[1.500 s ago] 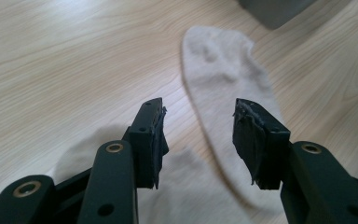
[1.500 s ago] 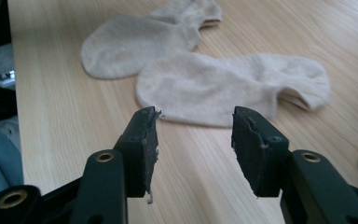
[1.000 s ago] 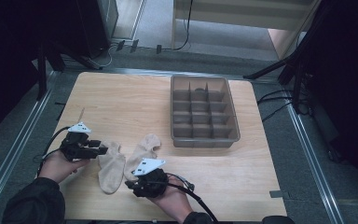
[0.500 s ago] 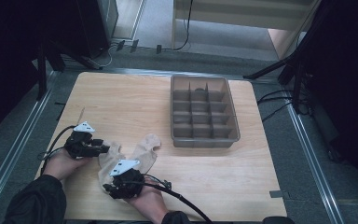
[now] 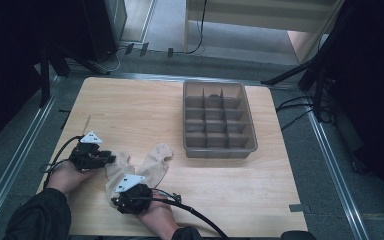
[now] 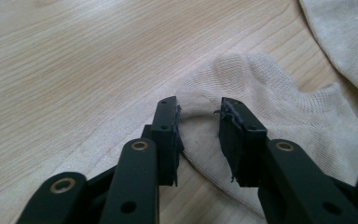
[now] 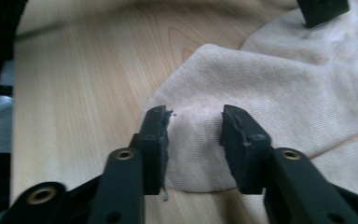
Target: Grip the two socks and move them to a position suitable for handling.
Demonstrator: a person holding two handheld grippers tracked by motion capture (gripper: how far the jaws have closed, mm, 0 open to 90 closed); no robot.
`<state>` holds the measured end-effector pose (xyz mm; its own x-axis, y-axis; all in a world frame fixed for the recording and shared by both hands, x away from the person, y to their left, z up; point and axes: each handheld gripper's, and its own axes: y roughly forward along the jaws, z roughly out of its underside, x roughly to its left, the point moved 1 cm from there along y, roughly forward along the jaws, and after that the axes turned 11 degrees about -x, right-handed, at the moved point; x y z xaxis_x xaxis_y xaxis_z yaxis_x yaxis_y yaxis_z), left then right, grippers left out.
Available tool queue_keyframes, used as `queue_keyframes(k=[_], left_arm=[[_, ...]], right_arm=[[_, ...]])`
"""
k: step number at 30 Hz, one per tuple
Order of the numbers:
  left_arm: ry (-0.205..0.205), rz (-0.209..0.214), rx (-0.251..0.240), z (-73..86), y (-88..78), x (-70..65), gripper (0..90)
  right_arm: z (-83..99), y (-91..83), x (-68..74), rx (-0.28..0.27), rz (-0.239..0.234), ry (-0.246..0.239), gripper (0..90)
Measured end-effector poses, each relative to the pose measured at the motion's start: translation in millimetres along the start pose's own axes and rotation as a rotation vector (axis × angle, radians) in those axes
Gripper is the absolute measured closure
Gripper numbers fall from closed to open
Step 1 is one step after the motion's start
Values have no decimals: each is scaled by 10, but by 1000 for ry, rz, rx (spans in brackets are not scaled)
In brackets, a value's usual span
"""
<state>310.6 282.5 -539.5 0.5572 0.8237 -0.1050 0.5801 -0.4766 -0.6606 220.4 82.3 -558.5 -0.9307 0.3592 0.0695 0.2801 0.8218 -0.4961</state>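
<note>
Beige cotton: 2 socks lie crossed on the table (image 5: 190, 130) near your edge, well left of the tray (image 5: 219, 117). Your left hand (image 5: 69, 176) rests low on the wood, its gripper (image 5: 111, 159) pointing right at the left sock (image 5: 116, 167). In the left gripper view the jaws have just been closing; that sock (image 6: 270, 112) bunches into a small ridge between the pads, which stand apart and look to be just touching it. Your right hand (image 5: 157, 216) comes in from the bottom edge, its gripper (image 5: 114, 201) aimed left at the near end of that same sock. Its jaws have also been closing, apart astride a raised fold of sock (image 7: 261, 79). From above, gripper bodies hide both contact points. The right sock (image 5: 156, 157) lies free.
</note>
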Motion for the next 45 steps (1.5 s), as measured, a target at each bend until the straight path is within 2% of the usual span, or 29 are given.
queue_keyframes(k=[4, 7, 10, 12, 13, 14, 16, 18, 19, 25, 29, 32, 36, 41, 43, 45], left_arm=[[-2, 1, 15, -10, 2, 0, 796], [-14, 6, 35, -26, 7, -21, 862], [-1, 10, 74, -62, 9, -48, 879], [-47, 38, 104, -76, -20, -26, 884], [-66, 45, 103, -78, -55, -21, 884], [-76, 47, 89, -83, -106, -17, 885], [-101, 39, 43, -95, -247, -23, 885], [-111, 27, 10, -85, -377, -38, 885], [-118, 19, 5, -69, -424, -47, 884], [-146, 4, -15, 86, -649, -140, 884], [-182, -5, -37, 182, -783, -206, 882], [-205, 1, -17, 275, -814, -256, 877], [-212, 0, 3, 356, -842, -313, 870], [-225, 22, 40, 426, -813, -359, 815], [-218, 31, 54, 438, -795, -371, 778], [-211, 34, 49, 438, -800, -378, 746]], right_arm=[[6, -4, 9, 0, 28, -11, 701], [6, -7, 5, 2, 42, -24, 788], [11, -19, -34, 2, 24, -8, 855], [-16, -29, -57, 28, 12, 4, 862], [-40, -42, -66, 51, 9, -1, 863], [-55, -71, -73, 63, 7, -29, 863], [-105, -169, -99, 52, -7, -50, 863], [-158, -271, -152, 22, -23, -42, 862], [-190, -339, -193, 12, -34, -27, 861], [-256, -539, -374, 20, -26, -89, 861], [-292, -626, -452, 17, -44, -99, 861], [-285, -645, -457, 32, -63, -121, 861], [-264, -629, -437, 37, -93, -112, 860], [-202, -619, -435, 60, -98, -121, 841], [-154, -600, -453, 85, -98, -110, 791], [-128, -603, -474, 85, -84, -96, 749]])
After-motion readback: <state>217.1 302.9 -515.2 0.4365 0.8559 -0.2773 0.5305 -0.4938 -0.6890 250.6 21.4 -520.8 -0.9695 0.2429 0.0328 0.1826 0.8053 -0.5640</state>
